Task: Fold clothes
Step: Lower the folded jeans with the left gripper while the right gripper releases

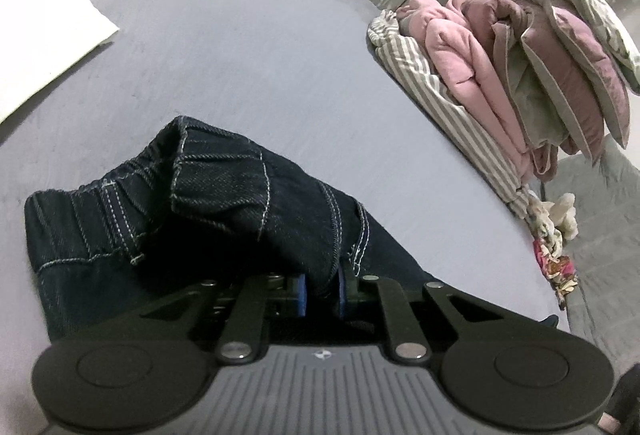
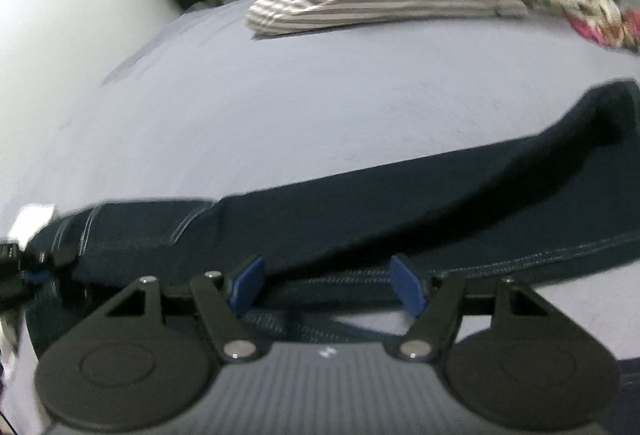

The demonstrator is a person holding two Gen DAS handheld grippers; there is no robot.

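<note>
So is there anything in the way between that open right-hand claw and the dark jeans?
Nothing visible. The right gripper hangs open just over the jeans, with only air between its blue pads and the denim. The left gripper is already shut on a fold of the jeans near the waistband.

- We see dark indigo jeans [image 1: 224, 195] with pale stitching.
- Our bed sheet [image 1: 240, 47] is plain grey-blue.
- We note a white folded cloth [image 1: 44, 35].
- A grey-and-white striped garment [image 1: 452, 107] lies under a pink one [image 1: 460, 47].
- Our pads [image 2: 408, 285] are blue.
</note>
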